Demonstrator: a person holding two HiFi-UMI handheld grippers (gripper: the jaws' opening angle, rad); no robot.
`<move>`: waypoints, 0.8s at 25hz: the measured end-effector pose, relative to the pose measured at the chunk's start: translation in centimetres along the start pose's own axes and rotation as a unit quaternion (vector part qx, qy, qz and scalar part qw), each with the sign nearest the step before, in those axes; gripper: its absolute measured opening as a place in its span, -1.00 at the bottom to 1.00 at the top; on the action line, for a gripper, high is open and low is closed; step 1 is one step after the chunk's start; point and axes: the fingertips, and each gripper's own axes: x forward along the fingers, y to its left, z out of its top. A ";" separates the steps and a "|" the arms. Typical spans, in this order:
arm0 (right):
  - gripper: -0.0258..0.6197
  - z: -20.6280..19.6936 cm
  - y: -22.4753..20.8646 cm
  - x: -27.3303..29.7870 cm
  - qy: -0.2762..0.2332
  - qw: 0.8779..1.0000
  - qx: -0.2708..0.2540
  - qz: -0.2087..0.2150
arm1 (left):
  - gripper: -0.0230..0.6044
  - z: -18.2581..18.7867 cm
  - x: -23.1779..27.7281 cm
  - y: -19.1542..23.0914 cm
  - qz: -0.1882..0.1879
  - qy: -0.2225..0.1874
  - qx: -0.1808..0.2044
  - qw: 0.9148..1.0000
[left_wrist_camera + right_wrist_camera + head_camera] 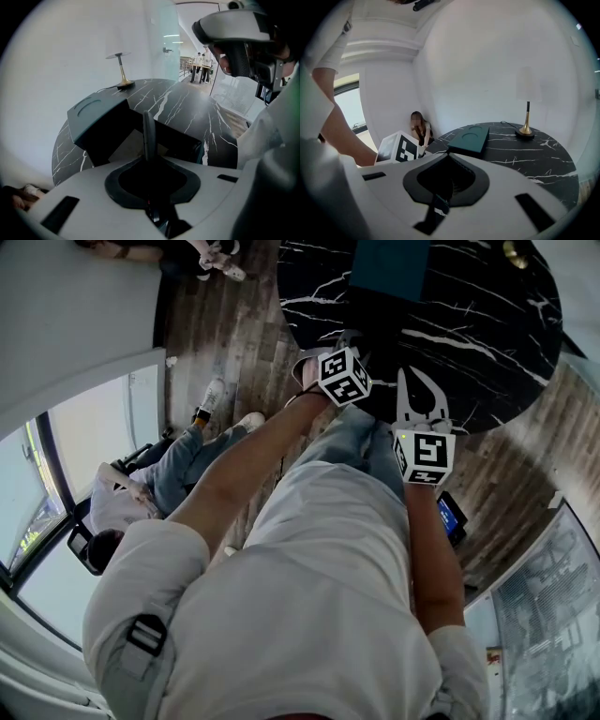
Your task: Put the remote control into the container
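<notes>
A slim dark remote control (148, 133) stands on end between the jaws of my left gripper (149, 159), which is shut on it. Just beyond it lies the dark teal container (96, 115) on the black marble table (187, 108); its dark opening with a pale floor faces the gripper. In the head view the container (389, 268) sits at the table's far side. My right gripper (449, 157) hangs at the table's near edge (419, 395), jaws together with nothing between them; from there the container (471, 138) shows two round dents on top.
A brass lamp (123, 70) (527, 112) stands on the table behind the container. One person (419, 126) sits on the floor by the wall, and another (122, 493) sits at the left. The round table's edge (525, 371) borders wooden flooring.
</notes>
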 end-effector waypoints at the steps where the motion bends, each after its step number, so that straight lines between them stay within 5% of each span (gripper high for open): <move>1: -0.89 0.0 -0.1 0.0 0.000 1.000 0.001 0.000 | -0.70 0.0 0.1 0.1 0.001 0.005 0.002 1.000; 20: -0.89 -0.2 -0.4 -1.5 -0.003 1.000 0.006 -0.007 | -0.70 -0.7 1.3 -0.1 -0.011 0.088 0.001 0.996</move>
